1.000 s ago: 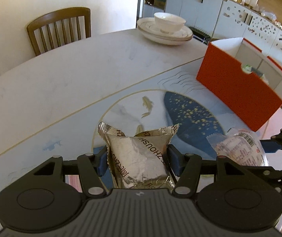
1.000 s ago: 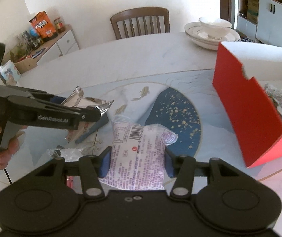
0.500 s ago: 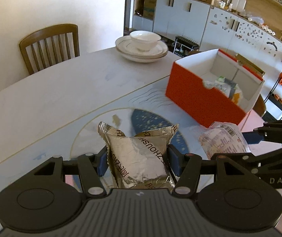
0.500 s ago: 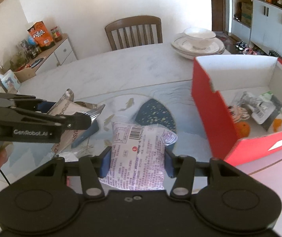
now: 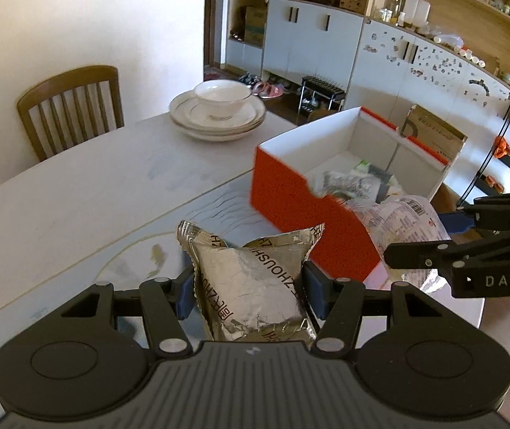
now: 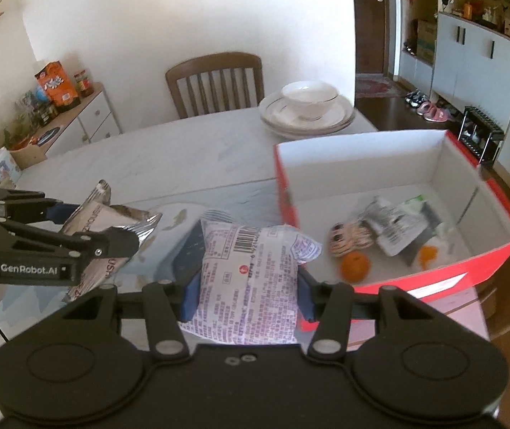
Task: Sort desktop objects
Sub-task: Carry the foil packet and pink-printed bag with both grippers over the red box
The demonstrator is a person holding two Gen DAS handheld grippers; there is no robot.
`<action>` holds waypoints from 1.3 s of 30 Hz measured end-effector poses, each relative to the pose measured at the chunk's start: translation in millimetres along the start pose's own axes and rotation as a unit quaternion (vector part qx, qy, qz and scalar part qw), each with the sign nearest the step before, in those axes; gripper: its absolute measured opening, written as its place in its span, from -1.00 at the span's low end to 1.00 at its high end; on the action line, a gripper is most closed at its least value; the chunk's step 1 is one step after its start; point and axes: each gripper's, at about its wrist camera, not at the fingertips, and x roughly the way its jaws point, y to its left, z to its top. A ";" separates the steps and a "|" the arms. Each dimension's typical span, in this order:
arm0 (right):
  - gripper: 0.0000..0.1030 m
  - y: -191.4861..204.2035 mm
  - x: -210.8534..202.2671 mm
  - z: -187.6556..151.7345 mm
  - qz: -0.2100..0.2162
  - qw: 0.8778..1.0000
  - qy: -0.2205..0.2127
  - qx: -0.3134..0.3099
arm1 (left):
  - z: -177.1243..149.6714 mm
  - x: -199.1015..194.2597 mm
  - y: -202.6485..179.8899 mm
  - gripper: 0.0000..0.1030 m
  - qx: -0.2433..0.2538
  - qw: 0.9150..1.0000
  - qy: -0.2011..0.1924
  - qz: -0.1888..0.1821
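My left gripper (image 5: 249, 286) is shut on a silver foil snack packet (image 5: 255, 282) and holds it above the table, short of the red box (image 5: 312, 211). My right gripper (image 6: 246, 286) is shut on a white packet with purple print (image 6: 249, 282), held at the near left corner of the red box (image 6: 462, 261). The box holds several items, among them an orange (image 6: 354, 266) and wrapped packets (image 6: 394, 225). The foil packet also shows in the right wrist view (image 6: 104, 221), and the white packet in the left wrist view (image 5: 401, 218).
A stack of plates with a bowl (image 5: 217, 109) stands at the table's far edge. A wooden chair (image 5: 70, 107) stands behind the table. A sideboard with snack bags (image 6: 54, 114) stands at the left wall. A cardboard carton (image 5: 434, 132) sits beyond the box.
Both grippers have risen and moved toward the red box with their packets. The box's inside now shows in both views.
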 end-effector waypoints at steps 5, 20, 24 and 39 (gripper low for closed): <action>0.00 -30.2 -7.5 5.2 -0.003 1.000 -0.005 0.002 | 13.5 7.7 -25.5 0.14 0.003 1.000 -0.008 -0.006; 0.00 -111.1 -15.4 15.6 -0.008 1.000 -0.014 0.004 | 50.3 44.7 -98.8 0.14 0.022 1.000 -0.013 -0.016; 0.00 -128.9 -13.0 19.1 -0.012 1.000 -0.015 0.002 | 58.7 56.4 -116.7 0.14 0.028 0.999 -0.012 -0.017; 0.00 -191.0 19.6 41.6 -0.025 1.000 0.002 0.001 | 84.3 112.0 -156.4 0.15 0.058 0.998 0.020 -0.013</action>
